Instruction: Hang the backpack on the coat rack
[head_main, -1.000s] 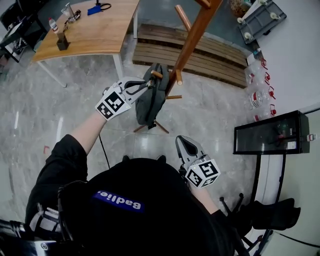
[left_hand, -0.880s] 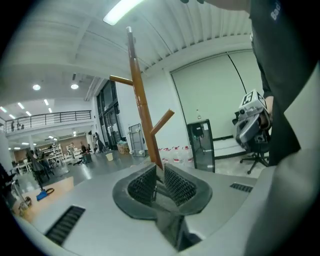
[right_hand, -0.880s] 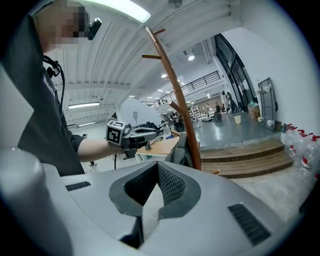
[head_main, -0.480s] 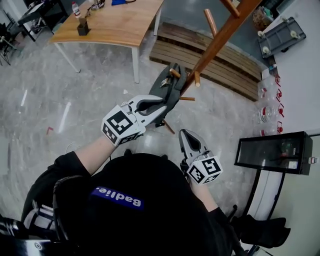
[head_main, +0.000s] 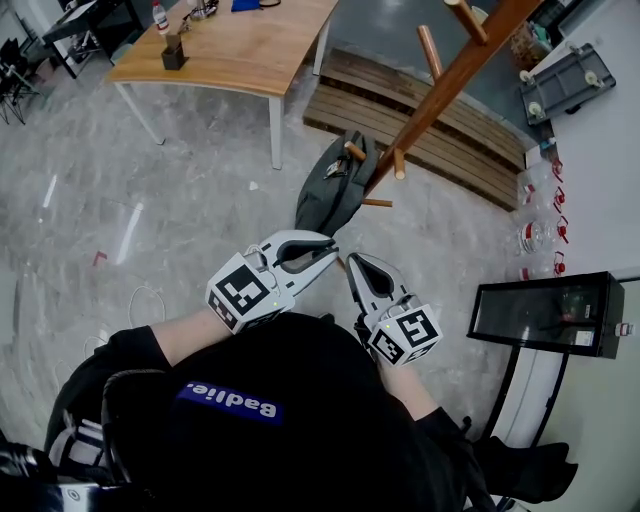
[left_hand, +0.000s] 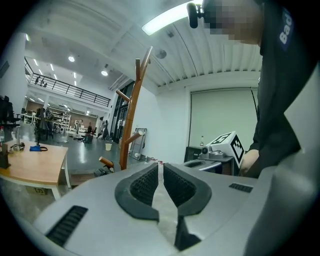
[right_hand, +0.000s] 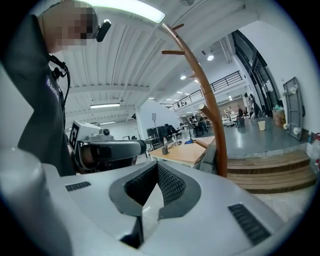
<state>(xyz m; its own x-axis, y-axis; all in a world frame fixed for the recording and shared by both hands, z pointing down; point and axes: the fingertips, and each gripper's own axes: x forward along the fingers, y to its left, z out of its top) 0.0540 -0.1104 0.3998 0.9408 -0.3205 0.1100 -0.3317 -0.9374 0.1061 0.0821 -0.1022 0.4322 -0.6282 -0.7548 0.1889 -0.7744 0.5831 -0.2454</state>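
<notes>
Head view, nearest the person: the left gripper and right gripper are held side by side close to the black-clad torso, tips almost meeting. Each gripper view shows its own dark ribbed jaws pressed together with nothing between them. Just beyond both gripper tips, the dark grey fabric backpack hangs from a low peg of the tall brown wooden coat rack, clear of either gripper. The rack's pole rises ahead and to the right of the right gripper. Farther off, ahead and left of the left gripper, stands the light wooden bench with white legs; slatted wooden steps lie behind the rack.
</notes>
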